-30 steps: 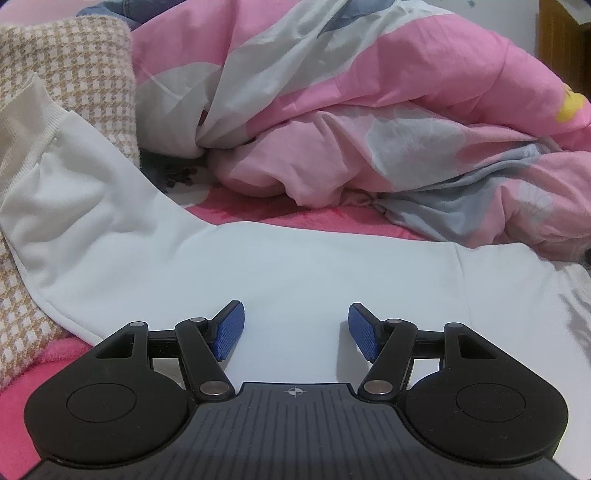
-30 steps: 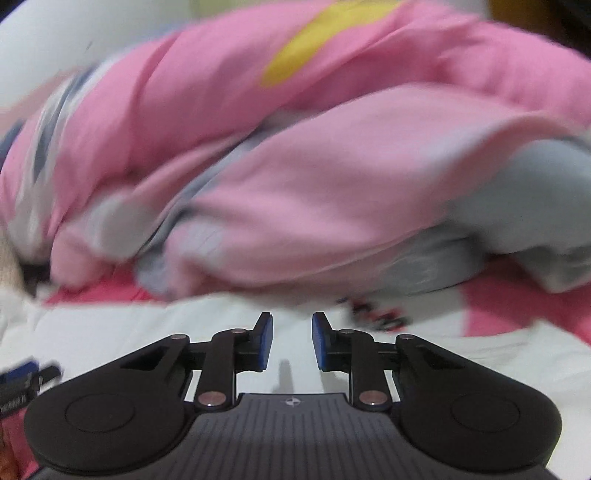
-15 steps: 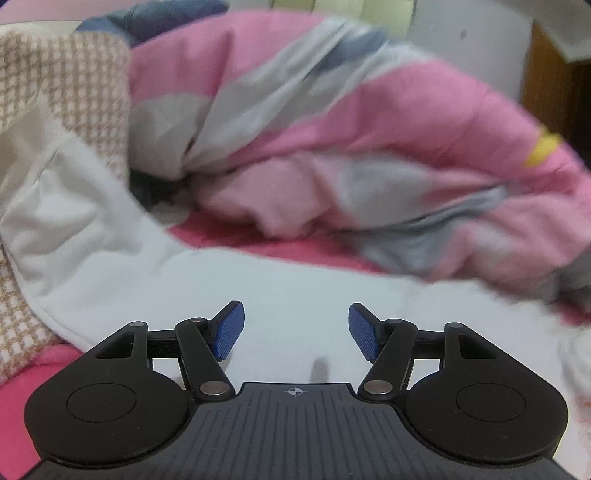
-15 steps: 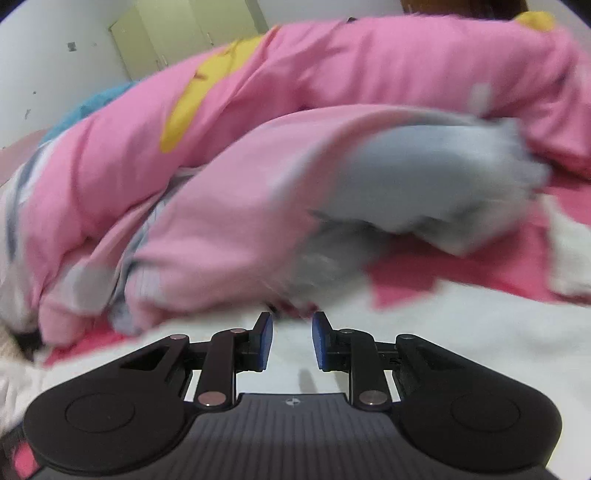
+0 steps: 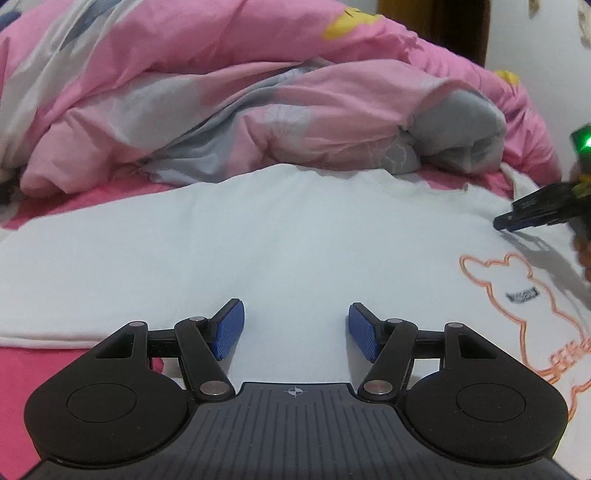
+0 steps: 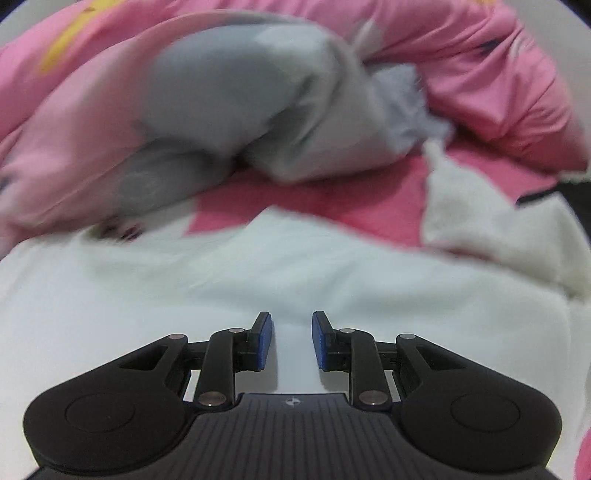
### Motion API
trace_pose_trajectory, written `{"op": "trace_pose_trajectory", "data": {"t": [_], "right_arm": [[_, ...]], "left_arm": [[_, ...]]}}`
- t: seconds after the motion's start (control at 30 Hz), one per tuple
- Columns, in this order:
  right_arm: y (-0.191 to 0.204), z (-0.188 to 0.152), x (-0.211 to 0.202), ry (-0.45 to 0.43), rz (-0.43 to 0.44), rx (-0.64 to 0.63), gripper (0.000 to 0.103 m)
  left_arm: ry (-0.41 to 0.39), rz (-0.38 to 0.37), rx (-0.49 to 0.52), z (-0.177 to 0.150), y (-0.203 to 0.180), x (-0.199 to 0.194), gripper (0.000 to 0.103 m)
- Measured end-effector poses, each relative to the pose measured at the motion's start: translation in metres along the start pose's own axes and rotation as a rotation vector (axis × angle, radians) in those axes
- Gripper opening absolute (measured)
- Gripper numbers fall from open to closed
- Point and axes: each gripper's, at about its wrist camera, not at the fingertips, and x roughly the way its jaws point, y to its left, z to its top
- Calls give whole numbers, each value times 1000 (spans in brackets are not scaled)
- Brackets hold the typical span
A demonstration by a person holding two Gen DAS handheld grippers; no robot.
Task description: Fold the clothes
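Ahead of me a rumpled quilt (image 5: 258, 92) lies heaped, pink with grey and white patches and a few yellow marks. Under it I see a pink sheet (image 5: 85, 195), which also shows at my lower left. Behind the quilt stands something dark brown (image 5: 432, 22) against a white wall (image 5: 535, 44). My right view is blurred.

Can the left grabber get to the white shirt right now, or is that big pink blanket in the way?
Probably yes. The left gripper is open right over the white shirt, nothing between them; the pink blanket is bunched up behind it.
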Motion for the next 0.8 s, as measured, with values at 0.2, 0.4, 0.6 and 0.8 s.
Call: {"op": "trace_pose_trajectory", "data": {"t": [0.2, 0.4, 0.6, 0.8], "right_arm": [[-3, 32, -4, -65, 128, 60, 28], [66, 39, 10, -21, 214, -205, 41], [112, 34, 33, -17, 180, -463, 43], [110, 37, 19, -41, 251, -513, 43]], "left_arm": [[6, 1, -5, 0, 0, 1, 64], [6, 1, -3, 1, 0, 1, 64], [8, -3, -5, 1, 0, 0, 64], [9, -3, -5, 1, 0, 0, 64]]}}
